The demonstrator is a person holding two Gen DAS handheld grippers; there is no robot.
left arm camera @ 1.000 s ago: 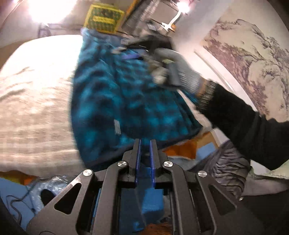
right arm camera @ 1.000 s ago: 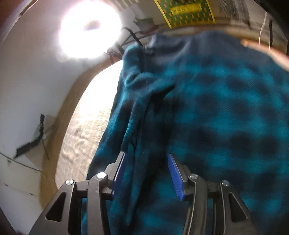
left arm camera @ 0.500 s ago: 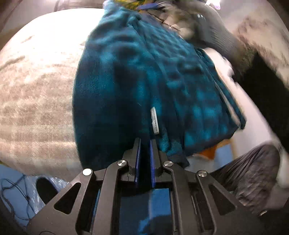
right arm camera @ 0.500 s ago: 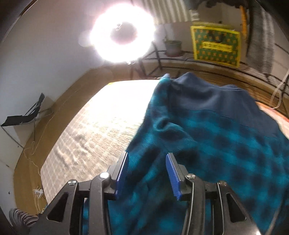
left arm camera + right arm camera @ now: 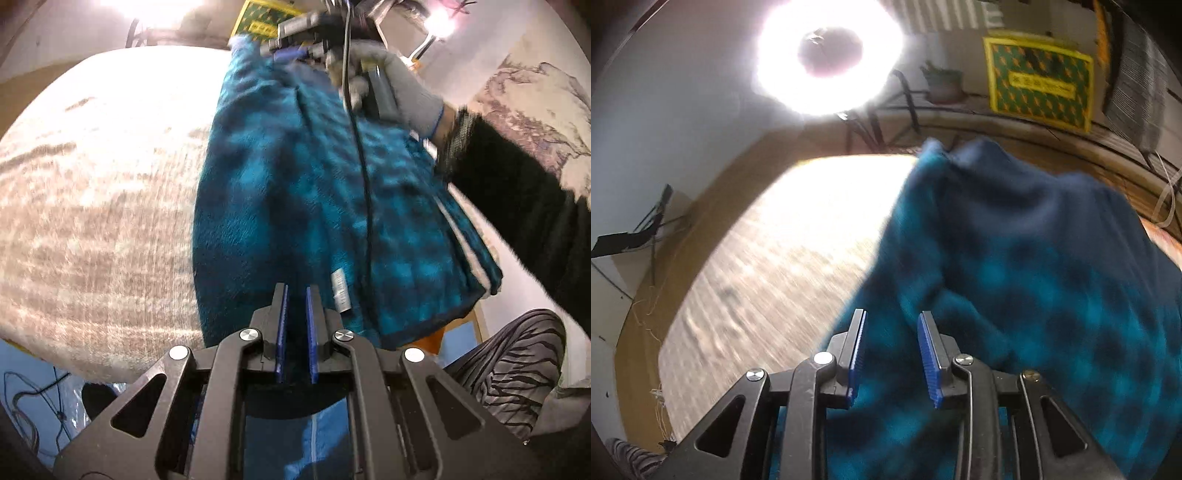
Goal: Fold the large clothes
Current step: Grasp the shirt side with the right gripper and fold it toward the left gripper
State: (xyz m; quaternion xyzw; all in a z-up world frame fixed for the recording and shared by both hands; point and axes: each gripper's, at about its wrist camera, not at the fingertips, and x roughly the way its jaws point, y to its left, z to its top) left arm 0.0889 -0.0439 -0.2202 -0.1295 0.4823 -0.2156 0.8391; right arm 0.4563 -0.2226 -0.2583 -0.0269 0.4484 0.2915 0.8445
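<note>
A teal and dark blue checked fleece garment (image 5: 295, 184) lies lengthwise on a bed under a beige blanket (image 5: 92, 221). My left gripper (image 5: 295, 288) is at the garment's near hem, beside a white label (image 5: 340, 291), shut on the cloth; more blue cloth hangs under its frame. At the far end, a gloved hand (image 5: 399, 92) holds my right gripper (image 5: 291, 55) over the garment's top edge. In the right wrist view the right gripper (image 5: 892, 314) is closing, and a bunched fold of the garment (image 5: 1034, 295) lies between its pads.
The bare blanket (image 5: 775, 277) spreads to the left of the garment. A ring light (image 5: 827, 55) glares past the bed's far end, near a yellow-green box (image 5: 1038, 88). The person's black sleeve (image 5: 517, 203) and striped trouser leg (image 5: 517, 358) are at the right.
The left gripper has sunk to the near hem and stays shut. The right gripper has drawn back along the garment's left edge, and its jaws have narrowed around the cloth.
</note>
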